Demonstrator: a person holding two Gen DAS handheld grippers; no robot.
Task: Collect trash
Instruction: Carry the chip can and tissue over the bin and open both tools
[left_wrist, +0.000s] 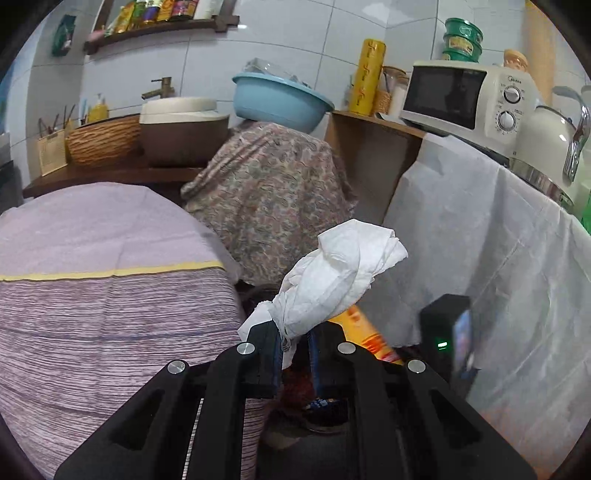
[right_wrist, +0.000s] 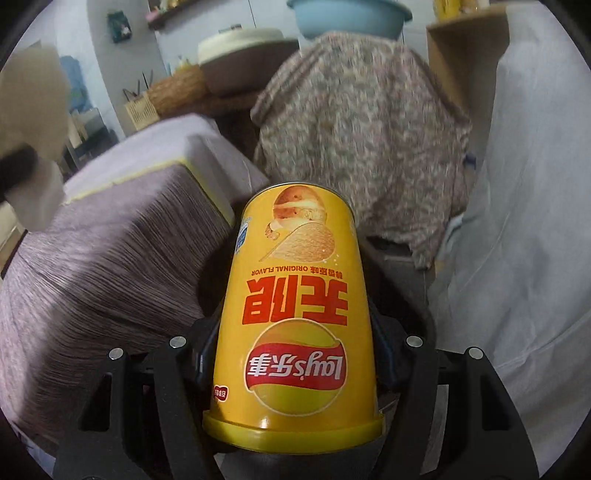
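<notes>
Both tools carry trash.
Left tool (left_wrist: 295, 343) pinches a crumpled tissue (left_wrist: 332, 280); right tool (right_wrist: 295, 354) clamps a yellow chip can (right_wrist: 295, 317).

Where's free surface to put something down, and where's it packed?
Free: the purple striped cloth top, bordered by the floral-covered mound and the wooden counter behind. Packed: that counter holds a woven basket and brown basin; the white-draped shelf carries the microwave and kettle.
</notes>
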